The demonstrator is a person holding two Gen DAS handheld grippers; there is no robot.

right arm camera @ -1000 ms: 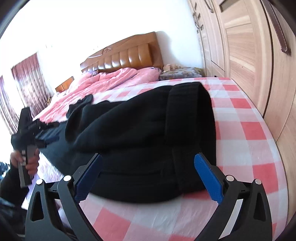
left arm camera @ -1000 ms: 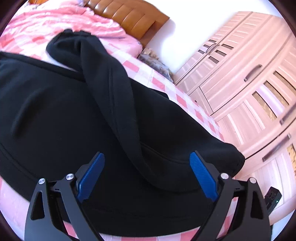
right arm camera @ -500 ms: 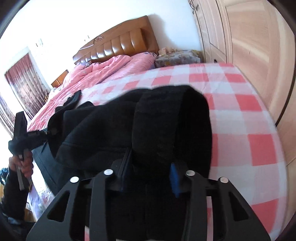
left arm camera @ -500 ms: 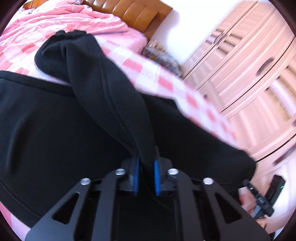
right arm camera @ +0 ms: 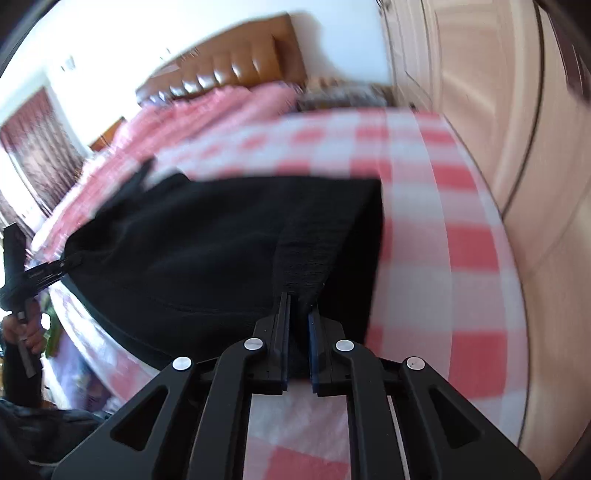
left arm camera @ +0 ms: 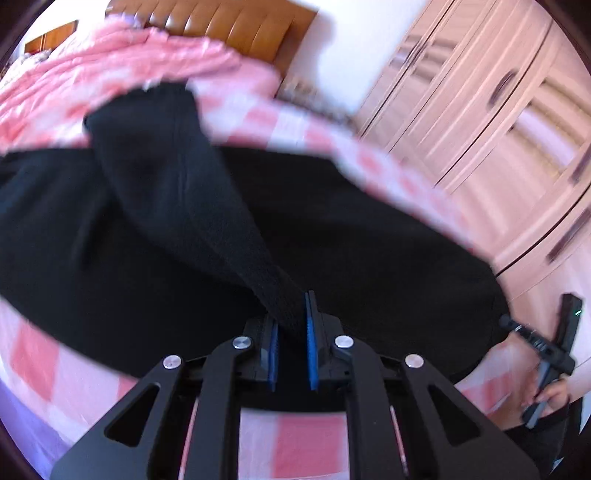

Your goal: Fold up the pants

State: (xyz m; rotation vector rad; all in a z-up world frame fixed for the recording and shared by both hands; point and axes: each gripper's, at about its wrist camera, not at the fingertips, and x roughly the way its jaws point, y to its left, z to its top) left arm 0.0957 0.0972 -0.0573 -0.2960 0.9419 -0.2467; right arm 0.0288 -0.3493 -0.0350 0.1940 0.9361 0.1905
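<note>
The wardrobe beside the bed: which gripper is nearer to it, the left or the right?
Right. The right gripper grips the black pants at their end by the wardrobe; the left gripper grips them farther along the bed, away from it.

A brown padded headboard point(left arm camera: 236, 26) meets a white wall point(right arm camera: 155, 33) beside pale wardrobes point(left arm camera: 491, 122).

Each black hand-held gripper point(left arm camera: 291, 325) has blue pads (silver screws).

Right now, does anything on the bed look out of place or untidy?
The black pants lie bunched on the checked sheet, with one leg flopped diagonally across the rest. Nothing looks spilled or damaged.
</note>
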